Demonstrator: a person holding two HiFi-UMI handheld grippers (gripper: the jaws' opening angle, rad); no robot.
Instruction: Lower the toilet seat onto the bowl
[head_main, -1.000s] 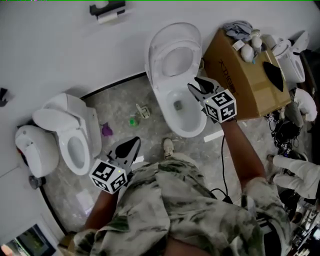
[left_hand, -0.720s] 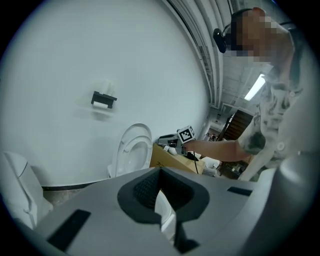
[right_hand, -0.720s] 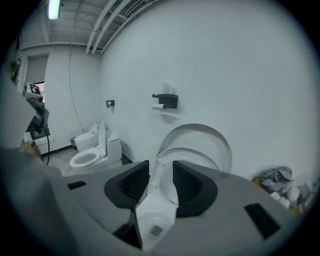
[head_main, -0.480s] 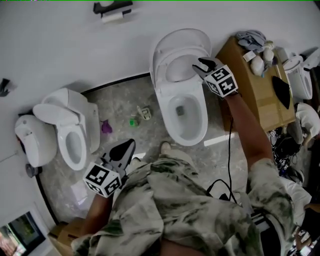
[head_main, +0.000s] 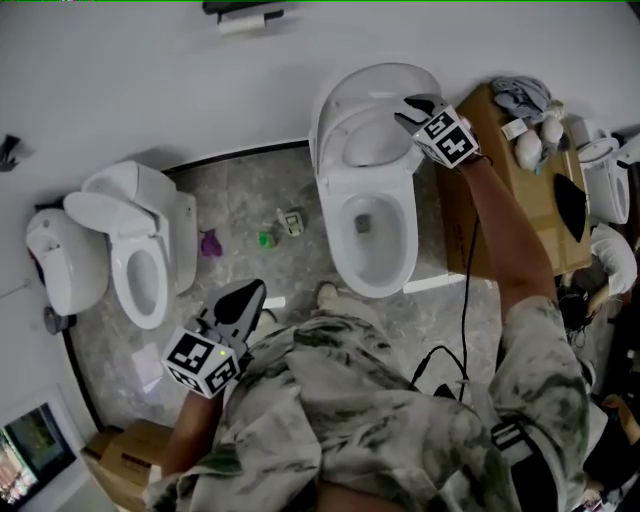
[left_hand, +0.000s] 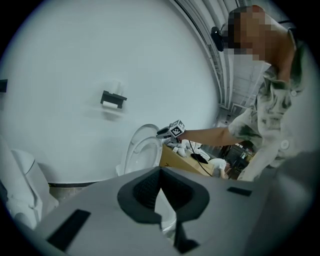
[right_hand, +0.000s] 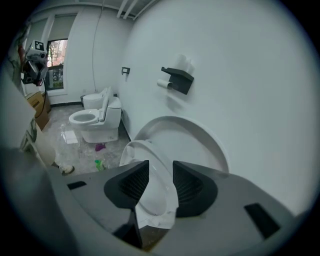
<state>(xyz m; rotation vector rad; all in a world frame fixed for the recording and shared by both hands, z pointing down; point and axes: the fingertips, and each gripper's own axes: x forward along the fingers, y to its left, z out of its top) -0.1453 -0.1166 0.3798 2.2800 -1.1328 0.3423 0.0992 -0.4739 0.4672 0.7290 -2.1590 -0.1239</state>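
Our right claw (head_main: 410, 110) is open around the rim of the toilet seat (right_hand: 149, 159), which leans raised above the bowl (head_main: 372, 278). Lowering is left. Our left claw (head_main: 245, 300) is closed, empty.

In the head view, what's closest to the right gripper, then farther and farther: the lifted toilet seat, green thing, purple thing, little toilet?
1. lifted toilet seat, right at the right gripper
2. green thing, on the floor to the left
3. purple thing, a bit farther left
4. little toilet, farthest left
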